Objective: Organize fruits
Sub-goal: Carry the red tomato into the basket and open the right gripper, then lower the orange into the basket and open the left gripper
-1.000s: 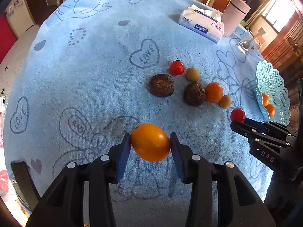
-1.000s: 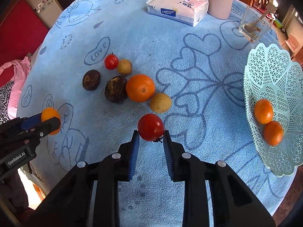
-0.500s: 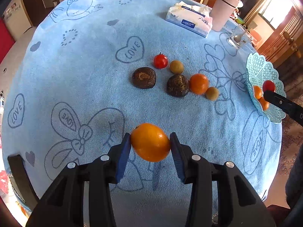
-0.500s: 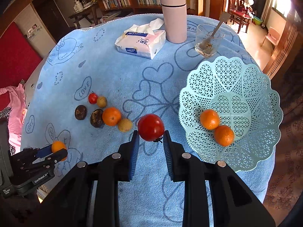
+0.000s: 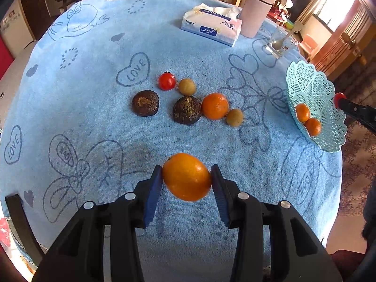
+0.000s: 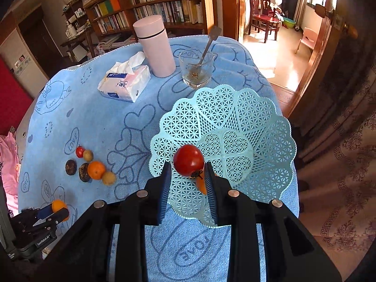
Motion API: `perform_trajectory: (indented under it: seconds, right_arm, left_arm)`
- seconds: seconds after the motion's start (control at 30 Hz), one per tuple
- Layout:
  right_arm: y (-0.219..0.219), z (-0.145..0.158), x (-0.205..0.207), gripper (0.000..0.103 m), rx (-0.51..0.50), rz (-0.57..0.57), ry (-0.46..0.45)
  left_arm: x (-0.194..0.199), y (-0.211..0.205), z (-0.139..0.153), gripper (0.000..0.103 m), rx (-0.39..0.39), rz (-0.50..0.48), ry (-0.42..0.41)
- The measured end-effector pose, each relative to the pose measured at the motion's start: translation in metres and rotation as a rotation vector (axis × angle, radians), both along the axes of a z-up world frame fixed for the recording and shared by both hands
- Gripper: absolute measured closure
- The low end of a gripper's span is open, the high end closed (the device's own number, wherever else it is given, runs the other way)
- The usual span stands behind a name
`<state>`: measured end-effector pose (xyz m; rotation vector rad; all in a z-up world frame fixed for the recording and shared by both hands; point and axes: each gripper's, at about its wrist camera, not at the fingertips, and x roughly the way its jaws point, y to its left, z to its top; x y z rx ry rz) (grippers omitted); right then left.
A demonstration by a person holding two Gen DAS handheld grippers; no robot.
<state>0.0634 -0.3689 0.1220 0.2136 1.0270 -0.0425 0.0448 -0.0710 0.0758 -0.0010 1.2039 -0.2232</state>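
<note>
My left gripper (image 5: 186, 178) is shut on an orange (image 5: 186, 177) and holds it above the blue cloth near the table's front. My right gripper (image 6: 188, 176) is shut on a red tomato (image 6: 188, 160) and holds it over the near side of the turquoise lattice basket (image 6: 235, 117). The basket also shows in the left wrist view (image 5: 312, 87) with two small oranges (image 5: 307, 119) in it; the right wrist view shows only a sliver of one. On the cloth lie a small tomato (image 5: 166, 81), an orange (image 5: 215, 106), two tan round fruits (image 5: 187, 86) and two dark brown fruits (image 5: 145, 103).
At the table's far side stand a tissue pack (image 6: 125, 83), a pink flask (image 6: 156, 47) and a glass with a spoon (image 6: 196, 71). The basket sits near the table's right edge. A bookshelf and a doorway lie beyond.
My right gripper has carried the tomato from over the cloth to over the basket. My left gripper has kept the orange and lifted back a little.
</note>
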Motion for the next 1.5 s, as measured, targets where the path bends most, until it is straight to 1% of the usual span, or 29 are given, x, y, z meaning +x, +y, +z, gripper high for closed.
perform_trajectory:
  seconds: [0.03, 0.07, 0.1, 0.2, 0.33, 0.57, 0.8, 0.97, 1.0, 1.03, 1.07, 1.1, 1.23, 1.5]
  right_arm:
    - [-0.003, 0.0, -0.001, 0.057, 0.002, -0.009, -0.001]
    - [-0.006, 0.0, -0.003, 0.047, 0.001, -0.02, -0.006]
    - [-0.01, 0.001, -0.005, 0.046, 0.0, -0.025, -0.012]
    - [-0.018, 0.003, -0.01, 0.046, -0.004, -0.034, -0.018]
    - [-0.032, 0.004, -0.019, 0.046, 0.0, -0.054, -0.024]
    - [-0.057, 0.003, -0.039, 0.045, 0.006, -0.107, -0.023]
    - [-0.087, 0.001, -0.06, 0.045, 0.01, -0.185, -0.023]
    - [-0.102, -0.002, -0.07, 0.045, 0.017, -0.229, -0.019]
    - [-0.105, -0.001, -0.071, 0.045, 0.019, -0.235, -0.02]
    - [-0.106, -0.001, -0.072, 0.045, 0.019, -0.24, -0.023]
    - [-0.107, 0.0, -0.073, 0.045, 0.019, -0.244, -0.026]
    - [-0.108, 0.001, -0.073, 0.045, 0.02, -0.247, -0.03]
    - [-0.106, 0.001, -0.072, 0.045, 0.03, -0.252, -0.037]
    - [-0.071, -0.004, -0.054, 0.045, 0.039, -0.168, -0.025]
  left_arm:
    - [0.0, -0.003, 0.0, 0.061, -0.001, -0.003, -0.001]
    - [0.0, -0.006, 0.0, 0.061, -0.002, -0.006, -0.001]
    - [0.001, -0.01, 0.0, 0.061, -0.002, -0.011, -0.002]
    - [0.002, -0.024, -0.001, 0.061, -0.003, -0.035, -0.005]
    - [0.007, -0.049, 0.001, 0.061, -0.005, -0.092, -0.017]
    - [0.021, -0.111, 0.012, 0.06, -0.026, -0.219, -0.053]
    - [0.028, -0.177, 0.02, 0.06, -0.045, -0.351, -0.078]
    - [0.029, -0.209, 0.026, 0.06, -0.057, -0.417, -0.088]
    - [0.029, -0.213, 0.027, 0.057, -0.055, -0.421, -0.09]
    - [0.029, -0.214, 0.029, 0.044, -0.055, -0.42, -0.097]
    - [0.029, -0.215, 0.032, 0.036, -0.06, -0.414, -0.106]
    - [0.029, -0.212, 0.035, 0.034, -0.069, -0.407, -0.115]
    - [0.034, -0.195, 0.039, 0.034, -0.058, -0.368, -0.124]
    - [0.048, -0.125, 0.032, 0.034, -0.028, -0.19, -0.099]
